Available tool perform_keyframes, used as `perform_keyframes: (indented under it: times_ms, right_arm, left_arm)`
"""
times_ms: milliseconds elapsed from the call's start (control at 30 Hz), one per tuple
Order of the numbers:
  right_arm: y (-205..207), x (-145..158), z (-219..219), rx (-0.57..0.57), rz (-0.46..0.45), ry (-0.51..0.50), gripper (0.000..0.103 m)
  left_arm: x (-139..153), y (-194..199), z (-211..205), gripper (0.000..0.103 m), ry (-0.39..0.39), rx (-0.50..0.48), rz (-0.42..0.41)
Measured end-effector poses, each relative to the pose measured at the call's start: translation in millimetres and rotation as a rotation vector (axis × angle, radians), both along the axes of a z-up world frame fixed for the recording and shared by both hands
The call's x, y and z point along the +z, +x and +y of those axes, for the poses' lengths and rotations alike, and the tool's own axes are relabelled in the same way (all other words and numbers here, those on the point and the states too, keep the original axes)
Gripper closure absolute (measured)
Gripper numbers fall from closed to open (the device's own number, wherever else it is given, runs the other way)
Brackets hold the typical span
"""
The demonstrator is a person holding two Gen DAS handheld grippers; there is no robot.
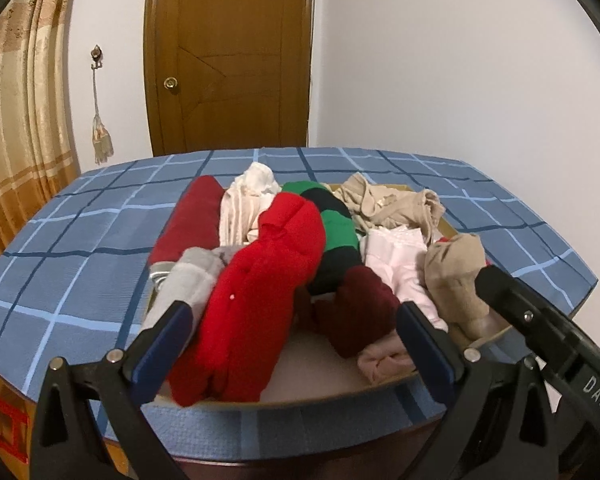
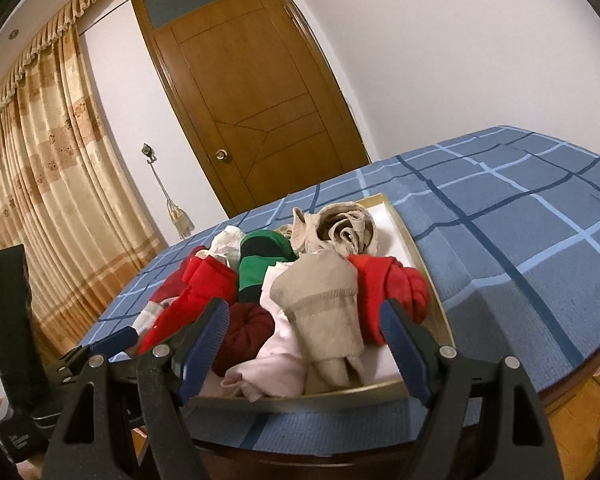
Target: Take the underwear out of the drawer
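Note:
A shallow drawer tray (image 1: 332,394) (image 2: 432,280) lies on a blue checked table and is heaped with rolled underwear. A bright red piece (image 1: 256,304) (image 2: 204,292), a dark maroon roll (image 1: 356,312) (image 2: 248,332), a green and black roll (image 1: 336,236) (image 2: 260,264), pale pink pieces (image 1: 396,268) (image 2: 276,360) and beige pieces (image 1: 456,276) (image 2: 324,312) fill it. My left gripper (image 1: 294,316) hovers open at the tray's near edge, straddling the red and maroon pieces without touching them. My right gripper (image 2: 304,316) is open around the beige and pink pieces, pads apart from them.
The blue checked cloth (image 1: 80,248) (image 2: 520,240) covers the table around the tray. Behind stand a wooden door (image 1: 228,56) (image 2: 252,100), a white wall and golden curtains (image 1: 16,120) (image 2: 48,168). The other gripper's black body shows at right (image 1: 540,320) and at left (image 2: 16,304).

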State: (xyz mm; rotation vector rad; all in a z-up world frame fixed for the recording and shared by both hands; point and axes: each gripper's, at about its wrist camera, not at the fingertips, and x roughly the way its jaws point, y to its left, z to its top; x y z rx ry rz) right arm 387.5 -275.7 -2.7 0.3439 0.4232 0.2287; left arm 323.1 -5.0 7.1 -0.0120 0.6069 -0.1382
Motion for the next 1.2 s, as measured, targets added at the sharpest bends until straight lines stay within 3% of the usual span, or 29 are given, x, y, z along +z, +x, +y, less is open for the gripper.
perform_keyframes:
  times_ms: [1200]
  right_arm:
    - [-113.0, 21.7, 4.4, 0.011, -0.089, 0.0, 0.023]
  left_arm:
    - [15.4, -106.9, 14.2, 0.0, 0.009, 0.032, -0.052]
